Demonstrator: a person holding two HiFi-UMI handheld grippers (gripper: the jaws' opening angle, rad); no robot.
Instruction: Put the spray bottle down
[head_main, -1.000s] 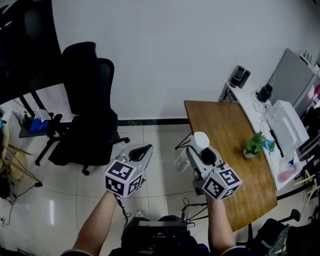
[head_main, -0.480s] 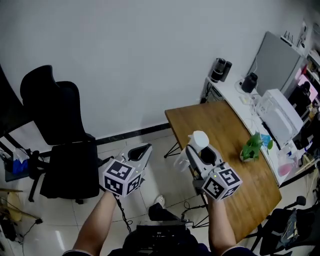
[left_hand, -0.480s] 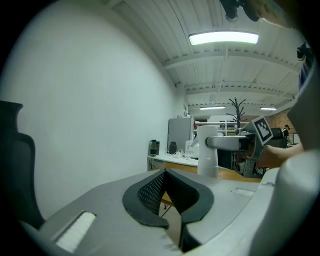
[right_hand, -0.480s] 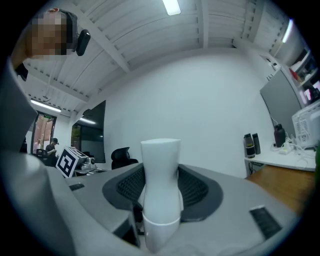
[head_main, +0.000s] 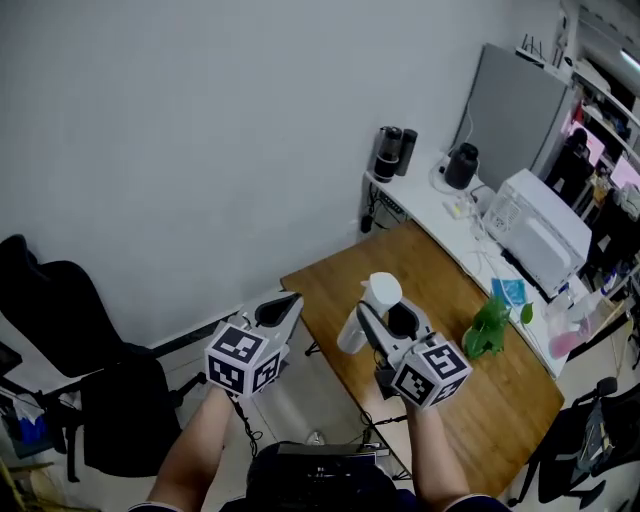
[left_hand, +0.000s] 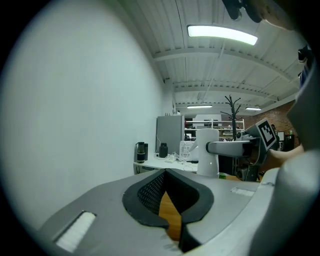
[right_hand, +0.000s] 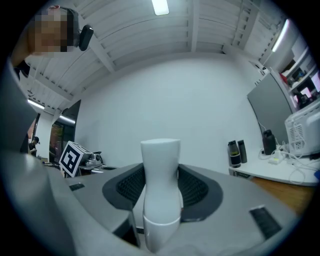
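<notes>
Wooden table (head_main: 440, 270): It is waiting under and ahead of the grippers. Most of its top is showing bare wood, so the person is probably looking for a flat spot there, away from the edge.
Right gripper (head_main: 385, 322): It is squeezing the spray bottle from both sides, about halfway wide. It is pointing flat, and it should be going down slowly and staying level.
Left gripper (head_main: 285, 306): Its jaws are sitting together with nothing in them. It is hanging off to the side of the table, and it is best staying out of the way.
Spray bottle (head_main: 381, 292): It is standing upright in the air, not touching the table. Its bottom should be resting on the wood before the jaws are letting go.
Green plant (head_main: 487, 330): It is sitting on the table to the right, well apart from the bottle.
</notes>
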